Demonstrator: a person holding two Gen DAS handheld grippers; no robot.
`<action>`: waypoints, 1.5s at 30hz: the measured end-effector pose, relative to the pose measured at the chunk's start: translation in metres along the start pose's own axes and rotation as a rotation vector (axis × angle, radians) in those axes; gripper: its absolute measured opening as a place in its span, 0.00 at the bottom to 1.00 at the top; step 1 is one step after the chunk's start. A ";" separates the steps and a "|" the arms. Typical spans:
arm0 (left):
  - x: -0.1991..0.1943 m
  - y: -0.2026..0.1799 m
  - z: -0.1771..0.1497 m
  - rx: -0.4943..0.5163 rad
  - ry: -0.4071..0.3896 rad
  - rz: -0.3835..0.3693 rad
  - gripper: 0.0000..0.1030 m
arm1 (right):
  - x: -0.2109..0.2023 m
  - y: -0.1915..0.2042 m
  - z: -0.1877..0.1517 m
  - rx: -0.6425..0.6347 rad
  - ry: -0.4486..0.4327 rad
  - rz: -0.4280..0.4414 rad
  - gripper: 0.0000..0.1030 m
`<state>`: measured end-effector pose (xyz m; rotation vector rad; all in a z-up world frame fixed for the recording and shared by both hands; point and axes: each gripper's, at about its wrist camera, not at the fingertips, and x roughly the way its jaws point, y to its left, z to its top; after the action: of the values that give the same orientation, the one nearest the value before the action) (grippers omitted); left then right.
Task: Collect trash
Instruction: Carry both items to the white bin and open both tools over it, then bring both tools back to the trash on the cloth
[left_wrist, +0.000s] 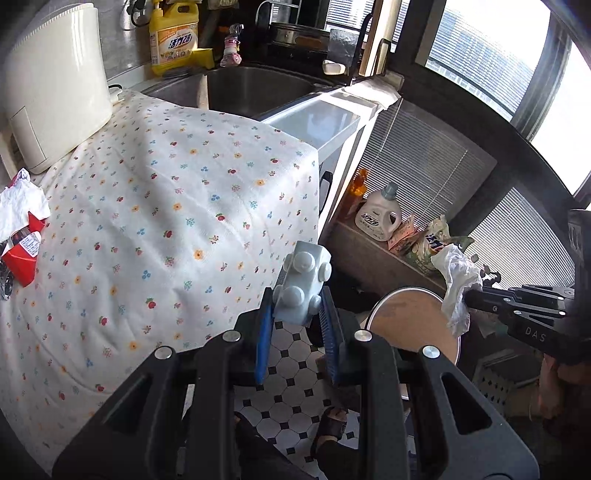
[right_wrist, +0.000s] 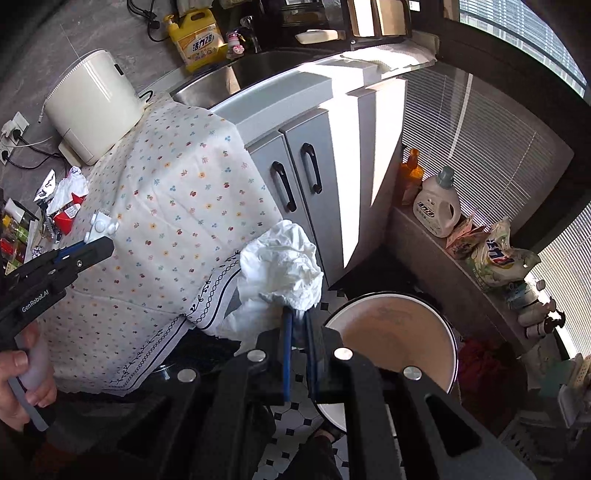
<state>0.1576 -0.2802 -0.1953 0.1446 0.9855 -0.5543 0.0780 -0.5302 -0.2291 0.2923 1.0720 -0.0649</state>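
My left gripper is shut on a pale blue-grey toy car, held past the table's edge above the floor; it also shows in the right wrist view. My right gripper is shut on a crumpled white tissue, held just left of and above a round bin with a tan inside. In the left wrist view the tissue hangs over the bin. More trash, crumpled white paper and a red carton, lies on the table's far left.
A floral tablecloth covers the table. A cream appliance stands at its back. Beyond are a steel sink, yellow detergent and grey cabinet doors. A ledge by the window holds a white bottle and bags.
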 end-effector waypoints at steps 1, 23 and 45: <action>0.004 -0.008 -0.001 0.008 0.007 -0.007 0.24 | 0.001 -0.009 -0.004 0.011 0.007 -0.012 0.08; 0.079 -0.124 -0.031 0.122 0.161 -0.145 0.24 | -0.012 -0.130 -0.069 0.191 0.059 -0.128 0.57; 0.098 -0.172 -0.026 0.178 0.197 -0.297 0.66 | -0.051 -0.164 -0.078 0.281 -0.012 -0.177 0.63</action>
<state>0.0932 -0.4548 -0.2679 0.2161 1.1569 -0.9143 -0.0452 -0.6714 -0.2530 0.4480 1.0753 -0.3776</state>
